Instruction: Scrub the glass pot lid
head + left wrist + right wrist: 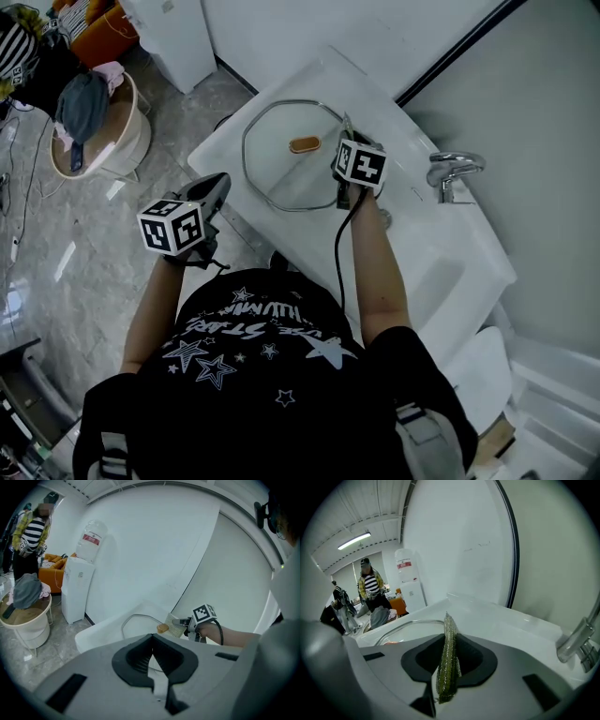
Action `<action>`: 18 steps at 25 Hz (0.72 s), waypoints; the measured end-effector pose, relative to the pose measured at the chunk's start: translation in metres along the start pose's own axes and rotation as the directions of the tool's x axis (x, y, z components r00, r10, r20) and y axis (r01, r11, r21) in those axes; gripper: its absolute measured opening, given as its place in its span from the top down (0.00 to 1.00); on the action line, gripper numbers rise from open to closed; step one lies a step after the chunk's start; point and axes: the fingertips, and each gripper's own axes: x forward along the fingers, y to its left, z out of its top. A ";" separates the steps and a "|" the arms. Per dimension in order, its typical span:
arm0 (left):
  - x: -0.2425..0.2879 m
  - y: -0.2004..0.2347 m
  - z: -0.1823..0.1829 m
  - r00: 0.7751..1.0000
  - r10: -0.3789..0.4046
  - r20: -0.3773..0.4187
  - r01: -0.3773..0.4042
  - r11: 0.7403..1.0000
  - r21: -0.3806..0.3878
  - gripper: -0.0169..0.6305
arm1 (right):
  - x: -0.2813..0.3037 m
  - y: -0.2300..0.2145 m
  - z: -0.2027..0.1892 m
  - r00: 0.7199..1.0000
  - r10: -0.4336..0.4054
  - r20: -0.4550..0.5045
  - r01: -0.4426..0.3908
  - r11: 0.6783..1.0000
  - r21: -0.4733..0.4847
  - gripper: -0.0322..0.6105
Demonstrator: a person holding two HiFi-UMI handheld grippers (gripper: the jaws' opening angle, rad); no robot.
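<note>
two grippers up: the right gripper (349, 141), clamped on a green scouring pad (448, 663), sits at the right rim of the glass pot lid (281, 175), flat on the white counter (417, 248). left gripper (214, 190), jaws together and empty, hangs well back.

Past the left gripper's (151, 639) jaws and off to their left, a white water dispenser (77, 590) stands against the white wall (154, 550) on grey marbled floor (56, 644). Farther left are a round cream table (27, 623) and an orange sofa (54, 571). Up and left of the right gripper's (449, 638) jaws, a ceiling strip light (354, 541) glows.
</note>
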 end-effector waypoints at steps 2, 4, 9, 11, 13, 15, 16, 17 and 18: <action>0.003 -0.002 -0.001 1.000 0.000 -0.007 0.000 1.000 0.001 0.96 | 0.005 -0.001 0.000 1.000 -0.009 0.001 0.009 1.000 0.006 0.84; 0.005 -0.003 -0.002 1.000 0.001 -0.014 -0.001 1.000 0.004 0.96 | 0.008 0.002 0.002 1.000 -0.004 0.004 0.004 1.000 0.019 0.84; 0.013 -0.003 0.001 1.000 0.003 -0.024 -0.003 1.000 0.005 0.96 | 0.014 0.015 0.008 0.999 0.037 0.013 -0.037 0.999 0.024 0.83; 0.017 -0.003 0.003 1.000 0.001 -0.028 -0.001 1.000 0.010 0.96 | 0.017 0.017 0.011 0.999 0.050 0.014 -0.050 0.999 0.022 0.83; 0.021 -0.002 0.006 1.000 0.003 -0.028 -0.002 1.000 0.014 0.96 | 0.020 0.020 0.014 0.998 0.063 0.014 -0.063 0.998 0.014 0.83; 0.024 0.000 0.011 1.000 0.004 -0.024 -0.004 1.000 0.017 0.96 | 0.023 0.023 0.017 0.997 0.076 0.013 -0.076 0.997 0.007 0.83; 0.026 0.000 0.013 1.000 0.005 -0.022 -0.004 1.000 0.019 0.96 | 0.024 0.024 0.018 0.996 0.083 0.012 -0.083 0.997 0.002 0.83; 0.027 0.001 0.016 1.000 0.005 -0.020 -0.005 1.000 0.021 0.96 | 0.025 0.025 0.018 0.996 0.091 0.010 -0.091 0.996 -0.004 0.83; 0.029 0.001 0.018 1.000 0.005 -0.018 -0.005 1.000 0.023 0.96 | 0.027 0.027 0.019 0.995 0.099 0.008 -0.099 0.995 -0.009 0.83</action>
